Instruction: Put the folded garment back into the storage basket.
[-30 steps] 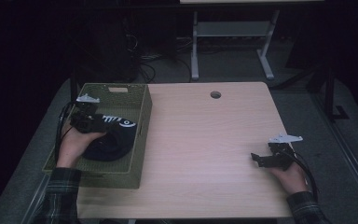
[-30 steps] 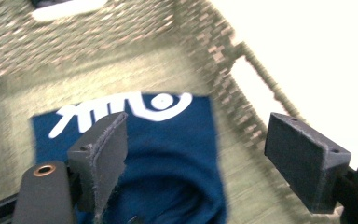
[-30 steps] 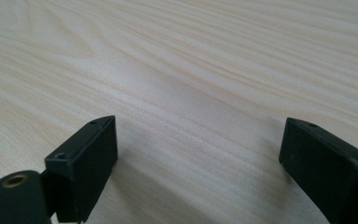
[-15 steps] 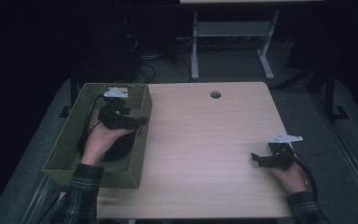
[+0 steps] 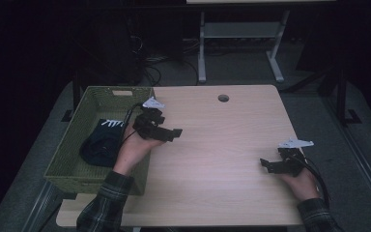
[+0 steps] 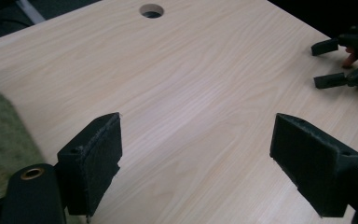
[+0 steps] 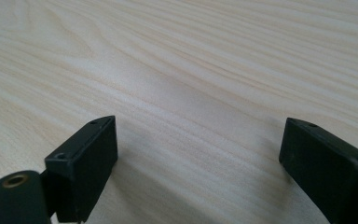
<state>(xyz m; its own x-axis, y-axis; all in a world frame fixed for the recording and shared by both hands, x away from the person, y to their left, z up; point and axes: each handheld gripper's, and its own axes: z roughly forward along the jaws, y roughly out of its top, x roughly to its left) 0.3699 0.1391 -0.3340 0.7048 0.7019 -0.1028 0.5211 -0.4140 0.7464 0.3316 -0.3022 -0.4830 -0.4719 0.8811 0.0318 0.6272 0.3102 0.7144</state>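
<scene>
Inside the green woven basket at the left edge of the worktop, a dark garment is lying in a crumpled, rounded heap, nearly black, with a patch of short white stripes showing on its far upper side. It is sitting toward the near-middle of the basket floor, with nothing gripping it. Just beside the basket's right wall, the left tool is hovering over the bare wood, its jaws standing wide apart after opening a little further, with nothing between them; in the left gripper view its two black pads are framing pale wood grain and a corner of the basket. Well apart, near the right edge, the right tool is resting low over the worktop, its jaws also spread wide and empty.
</scene>
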